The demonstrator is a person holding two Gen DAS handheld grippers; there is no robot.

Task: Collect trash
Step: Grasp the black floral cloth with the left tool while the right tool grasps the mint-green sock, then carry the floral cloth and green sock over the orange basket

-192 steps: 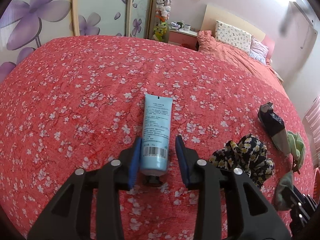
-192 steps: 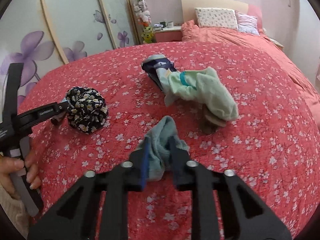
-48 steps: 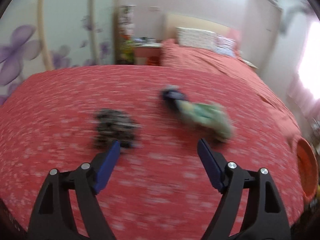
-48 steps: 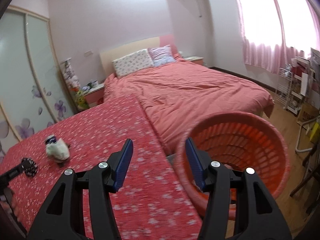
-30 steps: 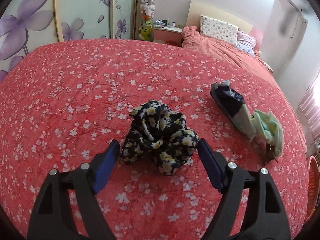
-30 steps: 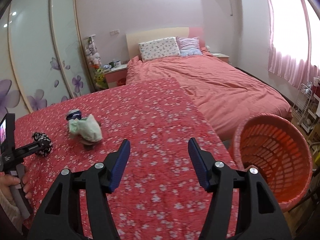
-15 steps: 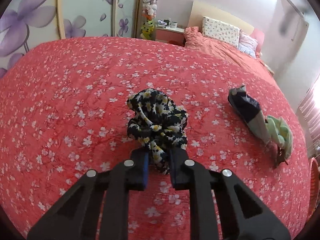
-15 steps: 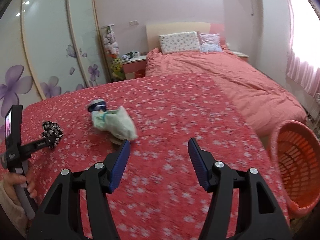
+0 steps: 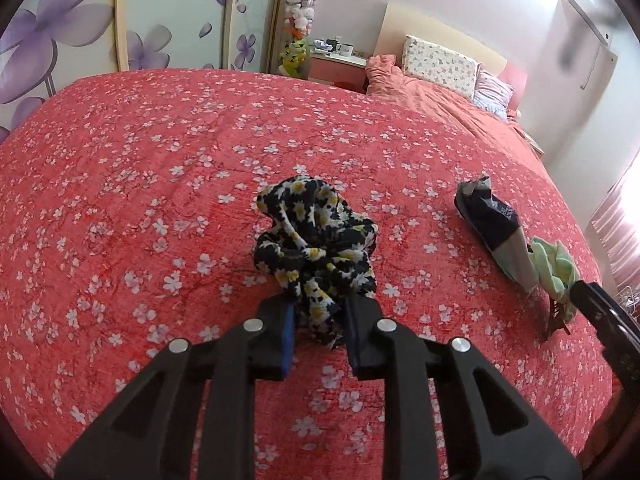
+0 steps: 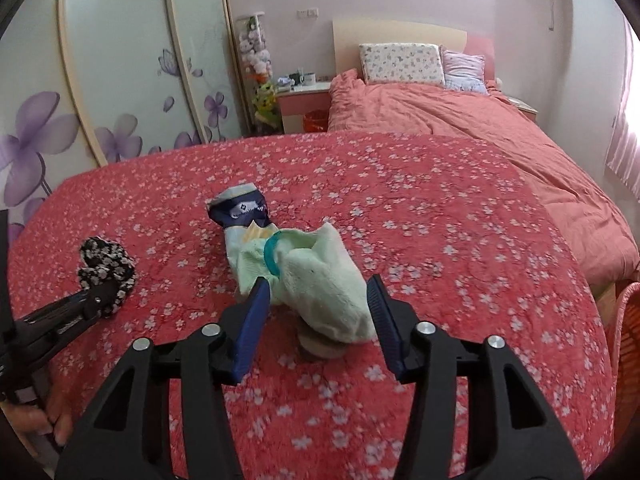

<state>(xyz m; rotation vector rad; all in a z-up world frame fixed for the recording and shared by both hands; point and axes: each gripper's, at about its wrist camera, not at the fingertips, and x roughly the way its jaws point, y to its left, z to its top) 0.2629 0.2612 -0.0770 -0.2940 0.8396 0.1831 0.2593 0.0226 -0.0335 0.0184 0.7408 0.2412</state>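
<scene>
1. Since a second ago, your left gripper [image 9: 319,330] has gone from wide apart around the scrunchie [image 9: 316,246] to pinched on its near edge, and your right gripper [image 10: 316,312] has swung from the orange basket [image 10: 628,332] side over to the sock [image 10: 320,280].
2. Your left jaws are easing apart slightly right now, yet the blue pads [image 9: 287,330] press the black, daisy-print fabric between them.
3. You have the scrunchie lying on the red floral cover [image 9: 140,200], near the middle, with most of it bunched just beyond your fingertips.
4. Your right jaws are closing, with the pale green sock between them; the pads sit just beside its two sides, and you cannot tell whether they touch it yet.
5. You see the sock draped over a crumpled navy and white packet [image 10: 240,212], which lies just beyond it, to the left.
6. A small brown object pokes out under the sock's near end; it is too hidden to tell what it is.
7. Your basket shows only as a sliver at the far right edge, off the bed.
8. In the left view, sock and packet [image 9: 492,224] lie well to the right of the scrunchie.
</scene>
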